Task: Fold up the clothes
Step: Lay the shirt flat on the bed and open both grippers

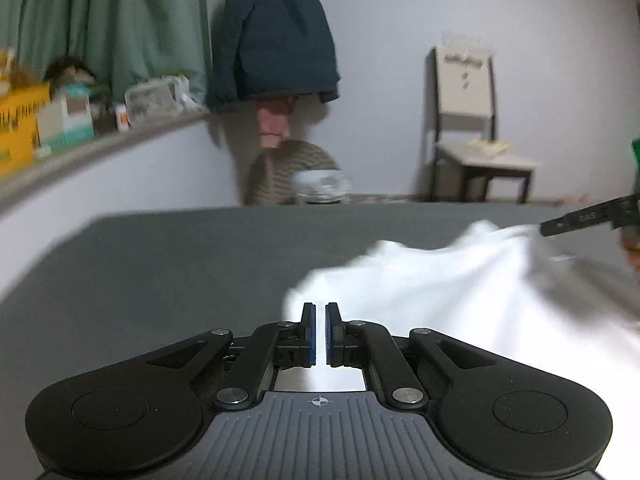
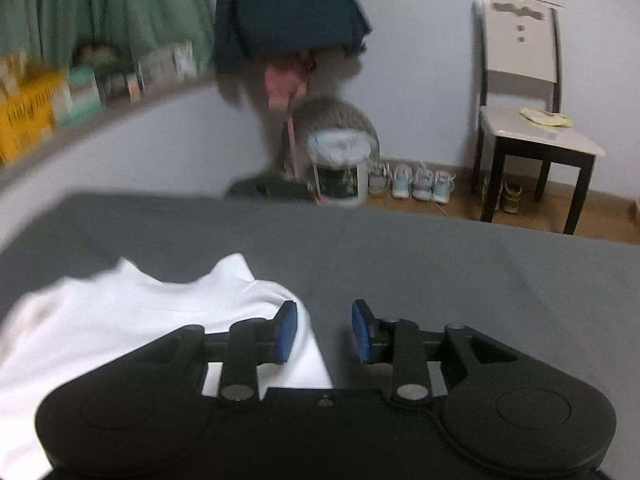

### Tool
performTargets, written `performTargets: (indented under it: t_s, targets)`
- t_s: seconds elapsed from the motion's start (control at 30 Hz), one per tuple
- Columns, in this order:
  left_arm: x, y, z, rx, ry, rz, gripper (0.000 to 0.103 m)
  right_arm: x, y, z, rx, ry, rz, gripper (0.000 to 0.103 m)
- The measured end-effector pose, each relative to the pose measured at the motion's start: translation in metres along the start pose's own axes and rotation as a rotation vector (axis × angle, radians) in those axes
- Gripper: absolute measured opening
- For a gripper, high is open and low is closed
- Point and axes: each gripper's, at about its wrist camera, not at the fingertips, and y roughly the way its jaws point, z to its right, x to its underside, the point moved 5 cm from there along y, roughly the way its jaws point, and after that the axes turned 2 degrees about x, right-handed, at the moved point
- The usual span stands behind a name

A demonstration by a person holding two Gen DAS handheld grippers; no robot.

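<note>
- Looking along the left gripper (image 1: 320, 334), we see its blue-padded fingers (image 1: 309, 334) drawn nearly together, with a thin fold of the white cotton garment (image 1: 460, 304) caught between them.
- We find that garment lying rumpled on the dark grey fabric-covered surface (image 1: 160, 264), spreading rightward from the left gripper, its far edge blurred.
- Only the left wrist view shows the other tool from outside: a black finger of the right gripper (image 1: 584, 218) juts in from the right edge, at the garment's far corner.
- Only the right wrist view shows the right gripper (image 2: 324, 332) from behind, its fingers (image 2: 287, 332) standing moderately apart; the white edge of the garment (image 2: 140, 316) lies beneath the left finger, and bare grey surface (image 2: 440, 264) shows through most of the gap, with nothing pinched.
- We see shoes only in the right wrist view: a row of pale sneakers (image 2: 416, 180) on the wooden floor against the wall, beside a white lined bin (image 2: 340, 168).
- Both views show a cream-backed chair with dark legs (image 2: 528, 92), a dark teal jacket hanging on the wall (image 1: 276, 36), a green pleated curtain (image 1: 104, 20), and a ledge cluttered with boxes (image 1: 52, 120).
- Nothing stands on the surface between either gripper and the garment.
</note>
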Motion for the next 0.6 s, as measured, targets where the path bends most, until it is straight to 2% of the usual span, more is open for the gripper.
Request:
performTargets:
  t_s: [0.17, 0.27, 0.33, 0.37, 0.43, 0.5, 0.6]
  targets:
    - [0.057, -0.096, 0.046, 0.088, -0.128, -0.031, 0.004, 0.058, -0.105, 0.044, -0.054, 0.088, -0.046, 0.035]
    - [0.100, -0.147, 0.074, 0.109, -0.260, -0.066, 0.004, 0.102, -0.161, 0.045, -0.073, 0.041, -0.039, 0.035]
    - [0.127, -0.172, 0.090, 0.111, -0.343, -0.078, 0.004, 0.126, -0.191, 0.032, -0.075, -0.037, -0.010, 0.035]
    - [0.139, -0.183, 0.097, 0.107, -0.378, -0.080, 0.004, 0.135, -0.197, 0.024, -0.061, -0.082, 0.003, 0.035]
    - [0.155, -0.194, 0.112, 0.095, -0.372, -0.059, 0.004, 0.146, -0.204, 0.010, -0.044, -0.144, 0.018, 0.035]
    - [0.167, -0.200, 0.124, 0.087, -0.348, -0.055, 0.004, 0.151, -0.200, 0.000, -0.043, -0.138, 0.022, 0.035]
    - [0.177, -0.190, 0.135, 0.119, -0.291, -0.055, 0.004, 0.150, -0.185, -0.007, -0.020, -0.080, 0.013, 0.035]
